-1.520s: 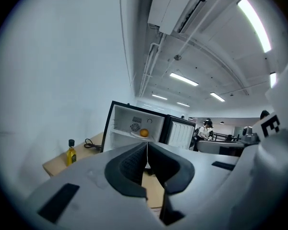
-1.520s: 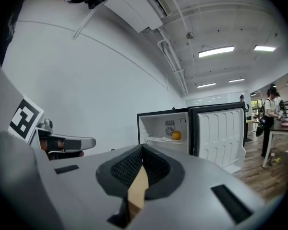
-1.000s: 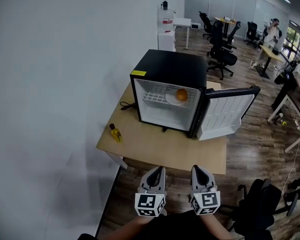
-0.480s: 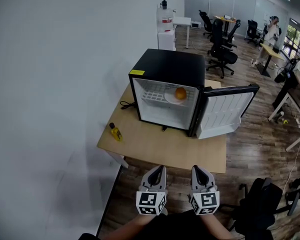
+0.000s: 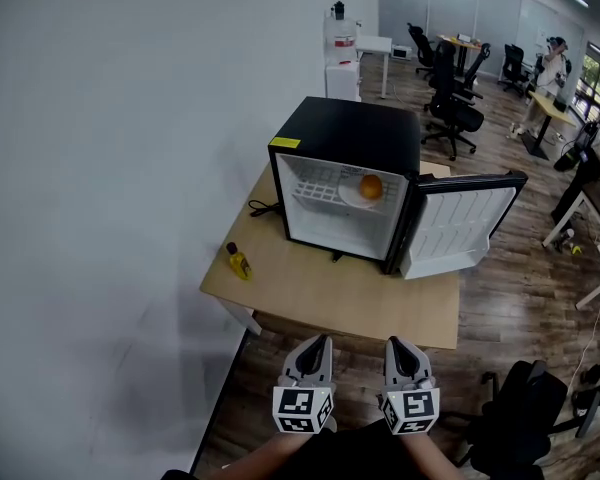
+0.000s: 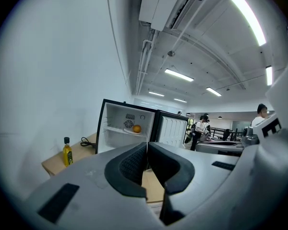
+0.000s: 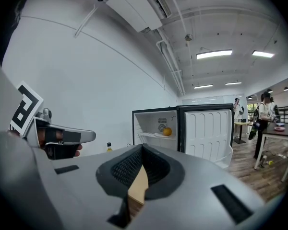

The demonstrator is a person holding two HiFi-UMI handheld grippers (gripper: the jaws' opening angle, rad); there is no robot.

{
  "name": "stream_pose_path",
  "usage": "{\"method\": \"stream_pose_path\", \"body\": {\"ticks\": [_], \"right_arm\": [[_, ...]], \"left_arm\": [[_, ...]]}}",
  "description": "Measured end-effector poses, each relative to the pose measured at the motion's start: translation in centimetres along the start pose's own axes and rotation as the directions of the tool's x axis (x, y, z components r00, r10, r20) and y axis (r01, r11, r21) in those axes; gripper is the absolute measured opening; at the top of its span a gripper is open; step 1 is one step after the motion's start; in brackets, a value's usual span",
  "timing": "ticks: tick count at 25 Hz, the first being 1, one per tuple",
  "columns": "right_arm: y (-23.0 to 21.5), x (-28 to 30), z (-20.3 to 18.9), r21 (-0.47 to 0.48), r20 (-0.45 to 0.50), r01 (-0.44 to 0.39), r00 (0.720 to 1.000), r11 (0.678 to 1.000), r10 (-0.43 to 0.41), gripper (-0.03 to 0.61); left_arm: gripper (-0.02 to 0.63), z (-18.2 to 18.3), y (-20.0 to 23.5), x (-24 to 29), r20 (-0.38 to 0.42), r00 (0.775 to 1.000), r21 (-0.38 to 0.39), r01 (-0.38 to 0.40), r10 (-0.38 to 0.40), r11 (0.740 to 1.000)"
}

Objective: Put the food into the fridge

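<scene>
A black mini fridge (image 5: pixel 355 138) stands on a wooden table (image 5: pixel 320 293) with its door (image 5: pixel 460 223) swung open to the right. An orange (image 5: pixel 370 186) lies on a white plate (image 5: pixel 352 197) on the fridge's upper shelf; the orange (image 6: pixel 137 128) (image 7: pixel 167 132) also shows in both gripper views. My left gripper (image 5: pixel 318 345) and right gripper (image 5: pixel 398 347) hang side by side in front of the table's near edge, well short of the fridge. Both are shut with nothing between the jaws.
A small yellow bottle (image 5: pixel 239 261) stands at the table's left edge, and a black cable (image 5: pixel 263 208) lies beside the fridge. A white wall runs along the left. Office chairs (image 5: pixel 450 108), desks and people fill the room behind; a black chair (image 5: pixel 525 413) is at my right.
The view has shifted slightly, so the fridge and table sit a little lower and to the right in the frame. Both grippers stay shut in the same place.
</scene>
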State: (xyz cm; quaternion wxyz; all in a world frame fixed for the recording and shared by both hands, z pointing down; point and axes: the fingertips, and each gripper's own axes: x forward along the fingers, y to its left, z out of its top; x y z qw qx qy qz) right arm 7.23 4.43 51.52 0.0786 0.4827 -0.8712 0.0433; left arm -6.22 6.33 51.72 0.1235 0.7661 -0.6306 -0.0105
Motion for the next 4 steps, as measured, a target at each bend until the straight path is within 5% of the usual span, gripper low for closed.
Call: {"method": "stream_pose_path", "body": {"ticks": [4], "right_arm": [[0.27,0.55,-0.31,0.003,-0.005,-0.002,1.000,1.000,0.002,0.060]], "left_arm": [[0.018,-0.26,0.82,0.05,-0.005,1.000,-0.014,-0.010,0.010,1.000]]}}
